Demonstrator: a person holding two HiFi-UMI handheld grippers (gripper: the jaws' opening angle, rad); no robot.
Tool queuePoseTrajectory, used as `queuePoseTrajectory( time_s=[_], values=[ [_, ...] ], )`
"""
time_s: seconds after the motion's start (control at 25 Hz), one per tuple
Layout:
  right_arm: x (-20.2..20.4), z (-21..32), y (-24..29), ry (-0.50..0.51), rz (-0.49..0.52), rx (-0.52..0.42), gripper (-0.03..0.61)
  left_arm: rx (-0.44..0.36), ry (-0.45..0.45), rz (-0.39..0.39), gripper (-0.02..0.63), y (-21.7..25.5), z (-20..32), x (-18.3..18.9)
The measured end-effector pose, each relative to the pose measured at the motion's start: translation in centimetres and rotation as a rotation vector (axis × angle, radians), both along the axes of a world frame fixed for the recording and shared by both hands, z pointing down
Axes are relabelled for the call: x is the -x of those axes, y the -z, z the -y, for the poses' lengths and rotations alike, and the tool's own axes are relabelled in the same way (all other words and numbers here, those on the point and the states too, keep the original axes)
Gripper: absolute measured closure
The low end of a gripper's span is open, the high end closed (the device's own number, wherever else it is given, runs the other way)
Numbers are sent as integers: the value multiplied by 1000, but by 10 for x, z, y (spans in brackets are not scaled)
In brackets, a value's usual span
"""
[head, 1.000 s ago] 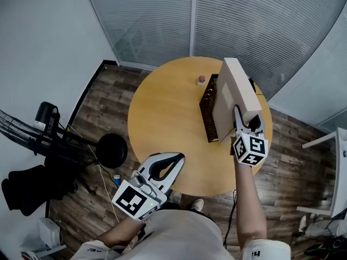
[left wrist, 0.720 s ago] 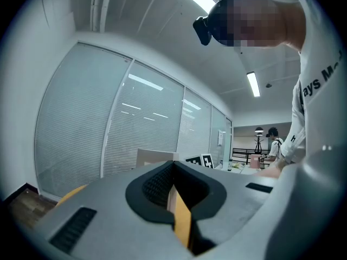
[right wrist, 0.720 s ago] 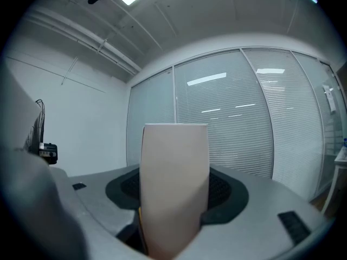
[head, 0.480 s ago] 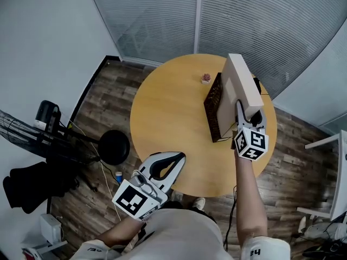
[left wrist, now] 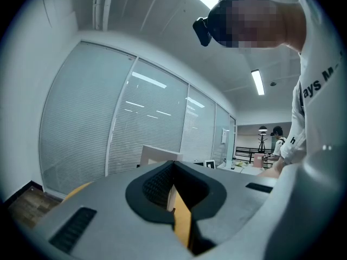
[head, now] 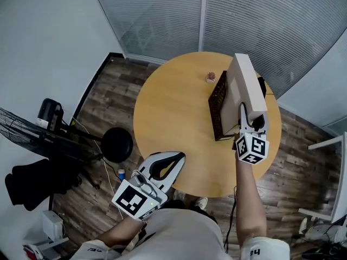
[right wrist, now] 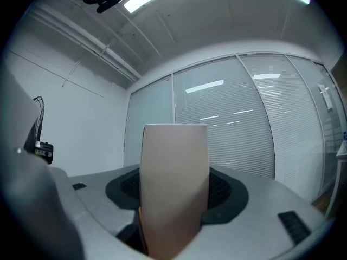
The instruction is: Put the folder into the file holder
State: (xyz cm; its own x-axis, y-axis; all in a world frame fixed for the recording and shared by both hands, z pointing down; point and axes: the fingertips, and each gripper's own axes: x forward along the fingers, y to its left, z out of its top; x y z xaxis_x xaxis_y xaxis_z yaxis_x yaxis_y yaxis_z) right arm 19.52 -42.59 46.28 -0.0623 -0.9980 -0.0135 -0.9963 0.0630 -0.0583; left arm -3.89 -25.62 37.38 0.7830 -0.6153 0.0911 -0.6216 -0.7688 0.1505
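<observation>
A thick beige folder (head: pixel 245 88) stands on edge above the round wooden table (head: pixel 173 123), its lower part inside or just beside the dark mesh file holder (head: pixel 218 110); I cannot tell which. My right gripper (head: pixel 248 124) is shut on the folder's near end. In the right gripper view the folder (right wrist: pixel 174 183) fills the space between the jaws. My left gripper (head: pixel 162 168) hangs low by the table's near edge, jaws together with nothing in them. Over those shut jaws the left gripper view shows the folder (left wrist: pixel 157 155) far off.
A small pinkish object (head: pixel 210 77) sits on the table beyond the file holder. A black stool (head: pixel 117 144) and a fan on a stand (head: pixel 43 131) are on the wooden floor at the left. Glass walls with blinds (head: pixel 217 15) close the room behind.
The folder and my right gripper have shifted slightly right and down against the holder as the head view drifted. The left gripper has stayed in place.
</observation>
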Motion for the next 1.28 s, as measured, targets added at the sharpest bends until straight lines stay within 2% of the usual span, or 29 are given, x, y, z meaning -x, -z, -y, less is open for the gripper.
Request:
queuePoseTrajectory(
  time_s=[0.64,1.28],
  values=[
    [6,-6,-22,-5,0,-3,284,20,19,18,591,-7,-5,9],
    [10,-15,-55,1,-2,44,282,23,12,29,591,-9,-11,12]
  ],
)
